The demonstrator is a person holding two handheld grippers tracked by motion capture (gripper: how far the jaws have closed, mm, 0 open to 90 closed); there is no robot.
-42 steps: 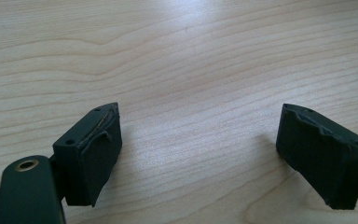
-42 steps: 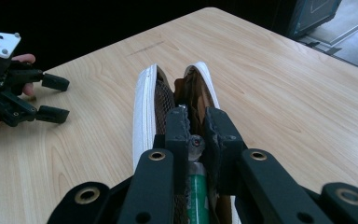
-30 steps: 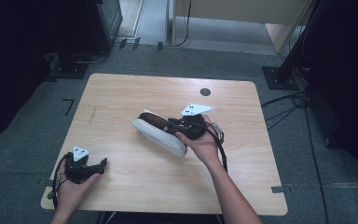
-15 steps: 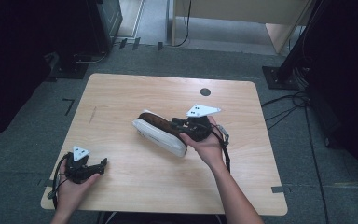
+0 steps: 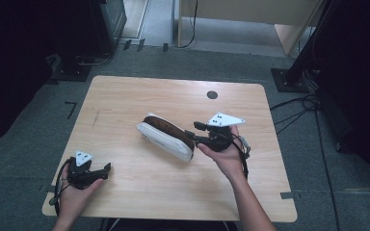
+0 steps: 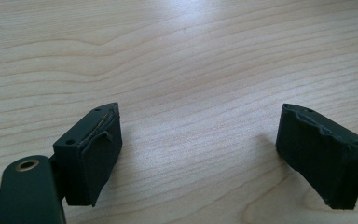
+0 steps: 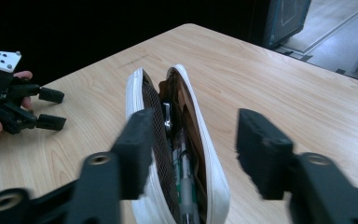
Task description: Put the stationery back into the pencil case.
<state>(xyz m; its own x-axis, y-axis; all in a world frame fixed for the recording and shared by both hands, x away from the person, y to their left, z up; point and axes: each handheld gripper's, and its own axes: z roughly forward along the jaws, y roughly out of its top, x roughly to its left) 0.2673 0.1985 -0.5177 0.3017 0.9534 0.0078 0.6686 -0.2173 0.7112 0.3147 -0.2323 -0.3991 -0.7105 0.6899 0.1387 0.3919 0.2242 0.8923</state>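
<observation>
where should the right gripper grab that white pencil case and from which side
Grip the near end of the pencil case, coming along its length from the right gripper's side. It lies open with its mouth up, pens inside, so pinching one thin white wall at the rim probably suits the open jaws. The left gripper rests apart, open.

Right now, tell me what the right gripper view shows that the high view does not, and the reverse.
Right gripper view alone: inside the open white pencil case, a mesh pocket and pens; the right gripper's jaws, just opening, stand apart without pressing it. High view alone: the whole light wooden table, its round black hole, grey carpet floor. Both: the case, the tabletop, the left gripper.
</observation>
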